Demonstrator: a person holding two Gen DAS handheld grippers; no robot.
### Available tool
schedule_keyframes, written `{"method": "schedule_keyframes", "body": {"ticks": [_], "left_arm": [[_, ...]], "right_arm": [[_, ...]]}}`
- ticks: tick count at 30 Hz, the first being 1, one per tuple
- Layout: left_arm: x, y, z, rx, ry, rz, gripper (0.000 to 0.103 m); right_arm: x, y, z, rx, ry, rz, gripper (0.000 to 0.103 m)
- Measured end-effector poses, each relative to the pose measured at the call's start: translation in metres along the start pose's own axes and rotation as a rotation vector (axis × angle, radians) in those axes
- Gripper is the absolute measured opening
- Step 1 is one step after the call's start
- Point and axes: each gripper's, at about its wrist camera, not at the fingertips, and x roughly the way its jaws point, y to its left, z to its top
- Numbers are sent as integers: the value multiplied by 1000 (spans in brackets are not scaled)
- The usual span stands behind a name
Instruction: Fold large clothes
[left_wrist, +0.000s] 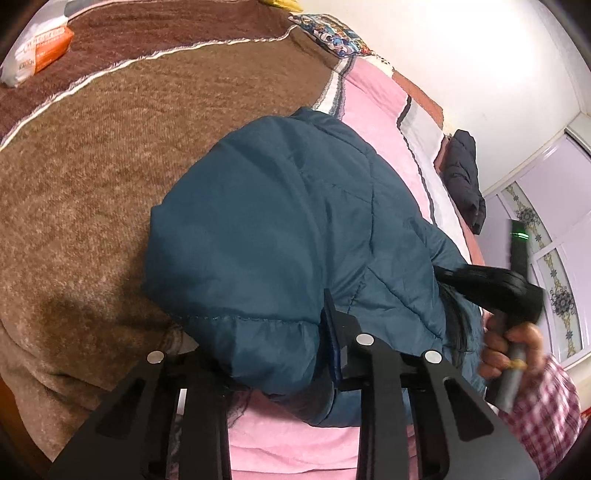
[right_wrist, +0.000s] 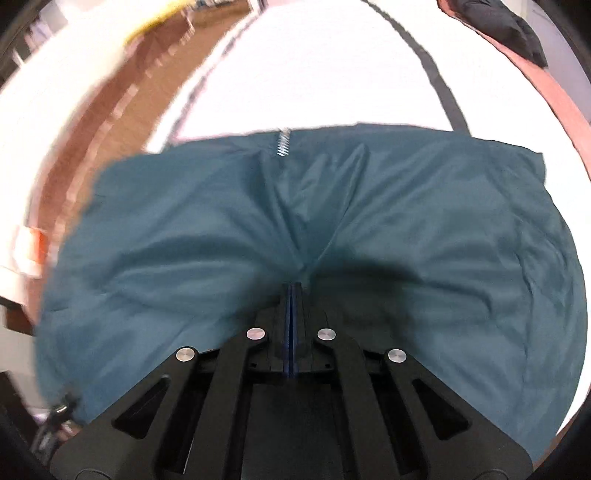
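**Teal jacket gripped at both ends, mid-fold on the bed**

Padded teal jacket (left_wrist: 288, 221) lies across the bed, on the pink sheet (left_wrist: 373, 110), its left part over the brown blanket (left_wrist: 110, 166). It sits toward the bed's near edge. Zip (right_wrist: 283, 144) shows at the jacket's far edge in the right wrist view.

Left gripper (left_wrist: 273, 354): a thick bunched edge of the jacket fills the gap between its fingers. Jaws part-spread around that bulk, apparently pinching it; the left finger is hidden by cloth, so contact there I cannot confirm.

Right gripper (right_wrist: 293, 295): fingers pressed together, a thin fold of the jacket caught at the tips, creases fanning out from that spot. Likely the hold is for lifting or dragging the cloth over into a fold. The person's hand (left_wrist: 509, 350), checked sleeve (left_wrist: 546, 406) behind it, grips that tool's handle.

Two holds well apart suit a bulky garment: it would sag from one.

Bed: blanket has a white-edged darker band. Orange-and-white pack (left_wrist: 37, 48) at the far left corner, patterned pillow (left_wrist: 332, 33) by the far edge, dark garment (left_wrist: 461, 173) on the right edge. White wall, lilac panelled door (left_wrist: 554, 221) beyond.
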Motion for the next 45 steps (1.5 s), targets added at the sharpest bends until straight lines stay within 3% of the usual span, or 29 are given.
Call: {"method": "schedule_keyframes", "body": {"ticks": [4, 9, 18, 26, 32, 38, 41, 45], "left_arm": [[-4, -4, -1, -2, -14, 3, 27], [-9, -12, -1, 31, -23, 23, 27], [-16, -32, -7, 126, -35, 57, 27], [-21, -43, -9, 156, -38, 60, 27], [-31, -54, -10, 171, -70, 68, 25], [-38, -69, -9, 216, -101, 86, 25], [-39, -75, -8, 237, -110, 97, 25], [-44, -85, -8, 258, -120, 98, 25]], "right_arm": [[-42, 3, -48, -57, -5, 57, 0], [-35, 10, -90, -92, 61, 107, 0], [25, 7, -91, -96, 159, 149, 0], [38, 10, -95, -90, 149, 146, 0], [28, 6, -102, -60, 134, 161, 0], [-36, -7, -123, -67, 66, 244, 0], [-47, -16, -147, -58, 104, 327, 0], [-18, -13, -164, -60, 185, 348, 0]]}}
